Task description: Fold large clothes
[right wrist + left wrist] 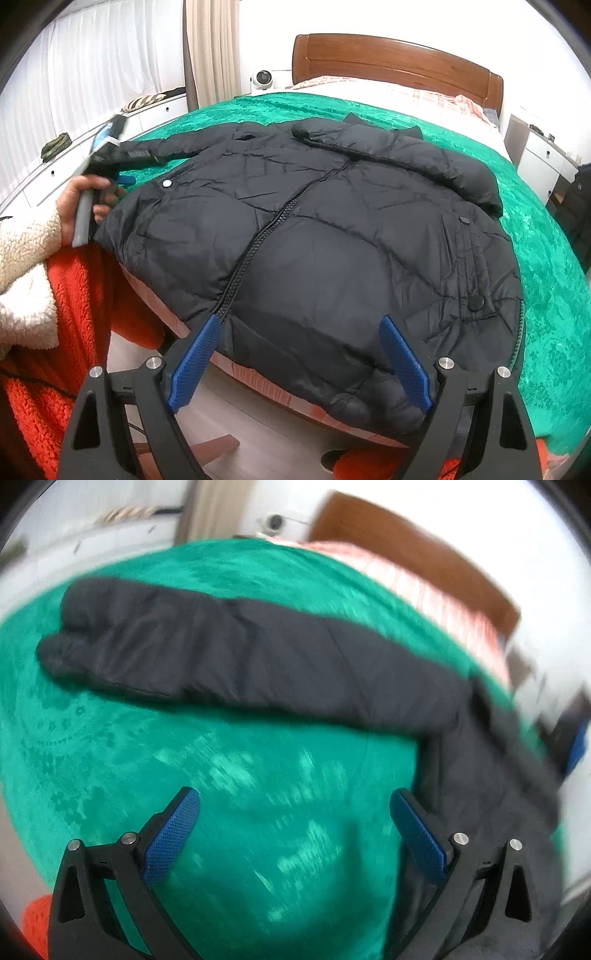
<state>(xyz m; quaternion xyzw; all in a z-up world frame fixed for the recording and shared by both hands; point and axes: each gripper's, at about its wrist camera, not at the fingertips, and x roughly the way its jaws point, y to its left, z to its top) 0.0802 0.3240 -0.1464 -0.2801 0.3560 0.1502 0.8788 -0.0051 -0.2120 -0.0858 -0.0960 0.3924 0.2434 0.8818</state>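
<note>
A black puffer jacket (317, 236) lies zipped, front up, on the green bedspread (546, 258), with its hem at the bed's near edge. One sleeve (399, 155) is folded across the upper chest. The other sleeve (173, 147) stretches out to the left. My right gripper (299, 325) is open just above the hem, with nothing held. In the blurred left wrist view, my left gripper (295, 805) is open over bare bedspread (258, 849), and the stretched sleeve (240, 653) lies beyond it. In the right wrist view, a hand (77, 206) holds the left gripper (112, 158) beside the sleeve cuff.
An orange fleece blanket (74, 295) hangs at the bed's near left corner over the floor (229, 413). White drawers (66, 162) run along the left wall. A wooden headboard (388, 55) and pillows stand at the far end, and a nightstand (539, 155) stands to the right.
</note>
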